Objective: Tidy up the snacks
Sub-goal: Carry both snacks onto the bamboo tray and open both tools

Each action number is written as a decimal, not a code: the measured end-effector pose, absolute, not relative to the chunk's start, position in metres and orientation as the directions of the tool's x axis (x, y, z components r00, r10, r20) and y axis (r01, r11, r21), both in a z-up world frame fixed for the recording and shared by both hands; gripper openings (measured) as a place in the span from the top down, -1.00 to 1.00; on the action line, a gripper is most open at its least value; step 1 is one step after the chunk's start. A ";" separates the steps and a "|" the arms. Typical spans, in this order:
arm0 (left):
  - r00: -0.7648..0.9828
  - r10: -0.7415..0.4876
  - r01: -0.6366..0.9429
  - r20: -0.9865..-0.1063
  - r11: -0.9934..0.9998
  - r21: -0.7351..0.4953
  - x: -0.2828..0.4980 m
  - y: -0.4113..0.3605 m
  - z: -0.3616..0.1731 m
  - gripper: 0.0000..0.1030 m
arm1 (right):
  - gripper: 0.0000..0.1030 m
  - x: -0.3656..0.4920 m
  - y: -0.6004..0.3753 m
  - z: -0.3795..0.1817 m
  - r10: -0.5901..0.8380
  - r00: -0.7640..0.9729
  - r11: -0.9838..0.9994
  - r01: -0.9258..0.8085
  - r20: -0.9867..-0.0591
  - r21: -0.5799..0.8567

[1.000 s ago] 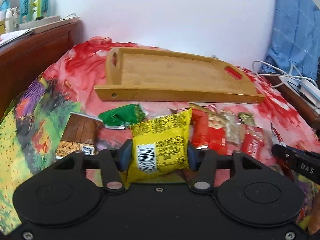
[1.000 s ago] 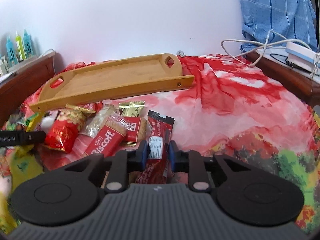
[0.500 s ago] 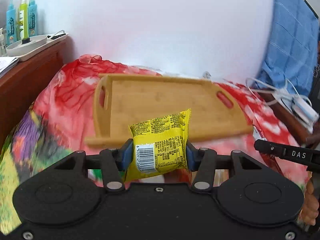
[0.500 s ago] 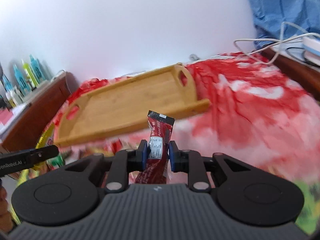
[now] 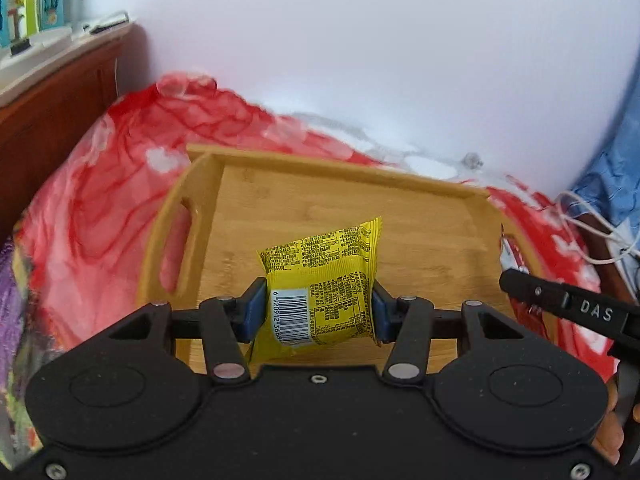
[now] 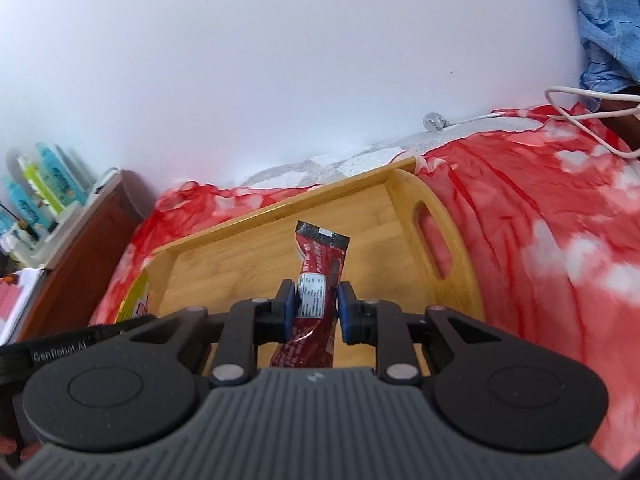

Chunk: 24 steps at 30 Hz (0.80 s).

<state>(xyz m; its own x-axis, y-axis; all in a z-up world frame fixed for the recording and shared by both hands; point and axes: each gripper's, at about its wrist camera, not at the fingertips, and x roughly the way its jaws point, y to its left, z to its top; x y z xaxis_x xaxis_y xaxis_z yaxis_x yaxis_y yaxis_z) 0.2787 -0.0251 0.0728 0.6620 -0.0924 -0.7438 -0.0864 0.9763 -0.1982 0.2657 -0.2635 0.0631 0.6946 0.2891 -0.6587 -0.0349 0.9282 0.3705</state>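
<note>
My left gripper [image 5: 318,314] is shut on a yellow snack packet [image 5: 320,280] and holds it above the left half of the bamboo tray [image 5: 420,216]. My right gripper [image 6: 317,312] is shut on a red snack bar [image 6: 316,280] and holds it above the right half of the same tray [image 6: 248,256]. The right gripper's finger [image 5: 568,306] with the red bar shows at the right of the left wrist view. The yellow packet's edge [image 6: 136,300] shows at the left of the right wrist view. The tray floor holds nothing that I can see.
The tray lies on a red flowered bedspread [image 6: 540,216]. A wooden cabinet [image 5: 52,108] with bottles [image 6: 44,184] stands at the left. White cables [image 6: 580,108] and blue cloth [image 6: 608,12] are at the right. A white wall is behind.
Both grippers lifted their snacks off the bedspread and moved forward over the tray. The loose snacks in front of the tray have dropped out of view.
</note>
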 end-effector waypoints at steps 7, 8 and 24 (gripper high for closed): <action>0.655 -0.041 -0.067 -0.755 0.991 -0.113 0.294 -0.037 0.047 0.04 | 0.49 0.287 -0.250 0.043 0.222 0.679 0.963 -0.041 -0.700 0.266; 0.657 -0.036 -0.063 -0.753 0.993 -0.102 0.294 -0.039 0.045 0.04 | 0.49 0.290 -0.248 0.042 0.219 0.681 0.965 -0.046 -0.699 0.257; 0.685 0.010 -0.002 -0.729 1.000 0.012 0.292 -0.059 0.036 -0.16 | 0.33 0.292 -0.234 0.025 0.206 0.679 0.977 -0.099 -0.705 0.189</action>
<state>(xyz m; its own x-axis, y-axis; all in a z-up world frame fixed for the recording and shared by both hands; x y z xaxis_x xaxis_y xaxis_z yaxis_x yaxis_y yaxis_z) 0.2916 -0.0589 0.0356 0.6848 0.0096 -0.7287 -0.0016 0.9999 0.0117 0.2920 -0.2345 0.0254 0.6790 0.2055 -0.7048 -0.0992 0.9769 0.1893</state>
